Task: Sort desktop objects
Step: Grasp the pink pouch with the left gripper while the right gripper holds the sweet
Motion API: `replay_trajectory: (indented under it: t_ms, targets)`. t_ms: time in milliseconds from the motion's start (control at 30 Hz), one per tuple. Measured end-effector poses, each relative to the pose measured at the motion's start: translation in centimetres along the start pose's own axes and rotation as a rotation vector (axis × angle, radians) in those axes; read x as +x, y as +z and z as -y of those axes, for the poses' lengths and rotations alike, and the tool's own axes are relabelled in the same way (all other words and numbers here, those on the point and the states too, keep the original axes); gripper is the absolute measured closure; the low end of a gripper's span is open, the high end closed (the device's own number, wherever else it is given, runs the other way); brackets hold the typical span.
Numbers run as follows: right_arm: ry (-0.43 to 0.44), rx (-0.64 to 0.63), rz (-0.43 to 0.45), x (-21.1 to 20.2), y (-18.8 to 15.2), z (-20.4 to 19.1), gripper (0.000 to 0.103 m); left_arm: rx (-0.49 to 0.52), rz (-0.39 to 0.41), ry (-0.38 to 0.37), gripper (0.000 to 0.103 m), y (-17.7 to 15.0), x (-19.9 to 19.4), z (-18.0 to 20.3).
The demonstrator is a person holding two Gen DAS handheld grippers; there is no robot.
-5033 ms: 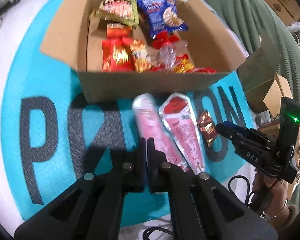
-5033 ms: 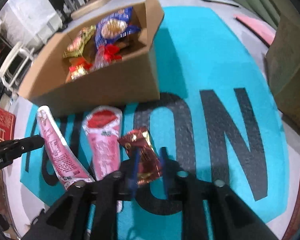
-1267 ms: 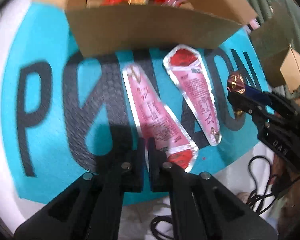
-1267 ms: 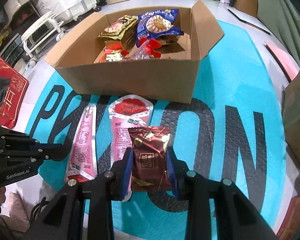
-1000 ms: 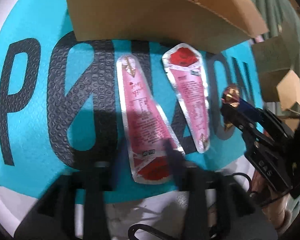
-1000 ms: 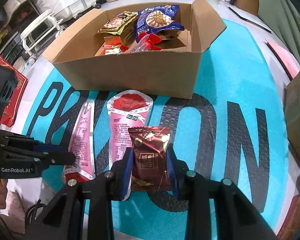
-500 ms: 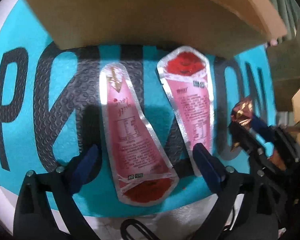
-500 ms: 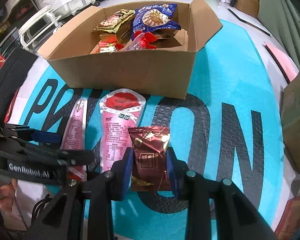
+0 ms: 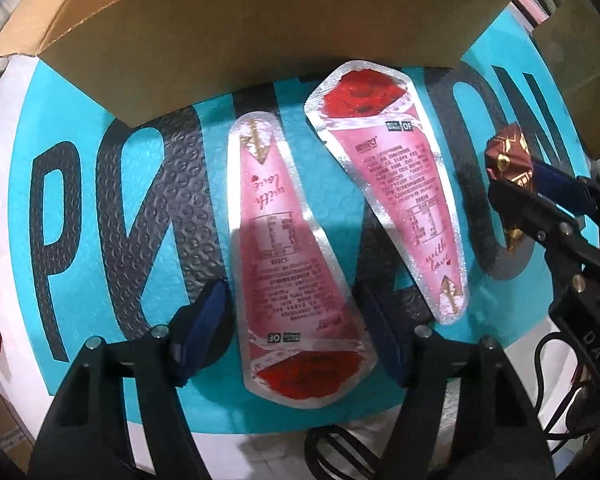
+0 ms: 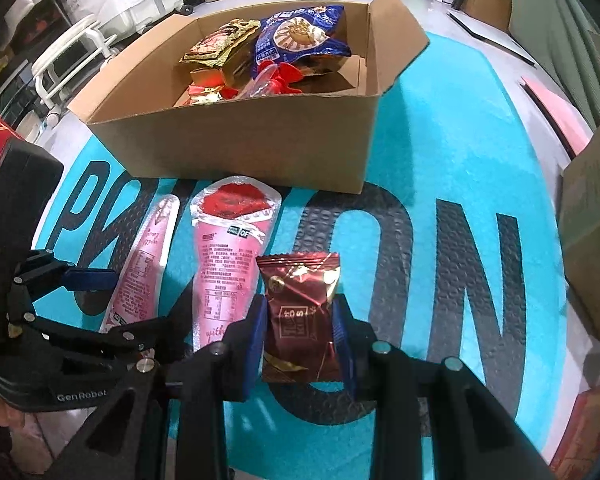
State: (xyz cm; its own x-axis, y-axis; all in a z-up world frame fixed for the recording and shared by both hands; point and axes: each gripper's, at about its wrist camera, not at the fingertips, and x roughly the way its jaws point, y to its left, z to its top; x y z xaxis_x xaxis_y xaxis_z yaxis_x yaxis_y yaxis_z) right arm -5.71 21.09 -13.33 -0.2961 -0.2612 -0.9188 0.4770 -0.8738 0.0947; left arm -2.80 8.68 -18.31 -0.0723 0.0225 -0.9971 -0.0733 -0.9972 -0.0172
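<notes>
Left hand-held gripper [image 9: 300, 336] spread, jaws just narrowing, straddling wide end of pink cone packet [image 9: 296, 280] flat on teal mat [image 9: 172, 136]. Right hand-held gripper [image 10: 300, 336] pinching maroon snack packet [image 10: 300, 312], near cardboard box [image 10: 260, 148].

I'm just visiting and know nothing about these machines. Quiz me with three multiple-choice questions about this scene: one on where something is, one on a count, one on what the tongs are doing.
1. Where does the cardboard box stand?
A. on the teal mat
B. on a chair
C. inside another box

2. How many pink cone-shaped packets lie on the teal mat?
A. one
B. two
C. four

3. What do the right tongs hold?
A. nothing
B. a blue bag
C. a dark red wrapped snack

Answers:
1 A, it sits on the mat behind the packets.
2 B, a left packet and a right packet lie side by side.
3 C, the dark red snack is clamped between them.
</notes>
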Motion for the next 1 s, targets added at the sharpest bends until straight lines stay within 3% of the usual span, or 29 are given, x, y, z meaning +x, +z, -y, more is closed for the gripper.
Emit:
replay_trajectory:
  t_ms: [67,267,567,1000]
  targets:
    - [0.001,-0.004,0.005,-0.1,0.1,-0.2,0.071,0.021,0.023,-0.002,0.052,-0.3,-0.3,0.1]
    - [0.000,-0.010,0.016,-0.3,0.4,-0.6,0.071,0.060,0.053,-0.029,0.071,-1.1,-1.2,0.2]
    - [0.003,-0.007,0.030,-0.7,0.7,-0.9,0.071,0.049,0.065,-0.041,0.074,-1.7,-2.1,-0.6]
    - [0.021,-0.001,0.070,-3.1,1.1,-1.2,0.071,0.133,0.186,-0.013,0.074,-3.4,-6.8,-0.2]
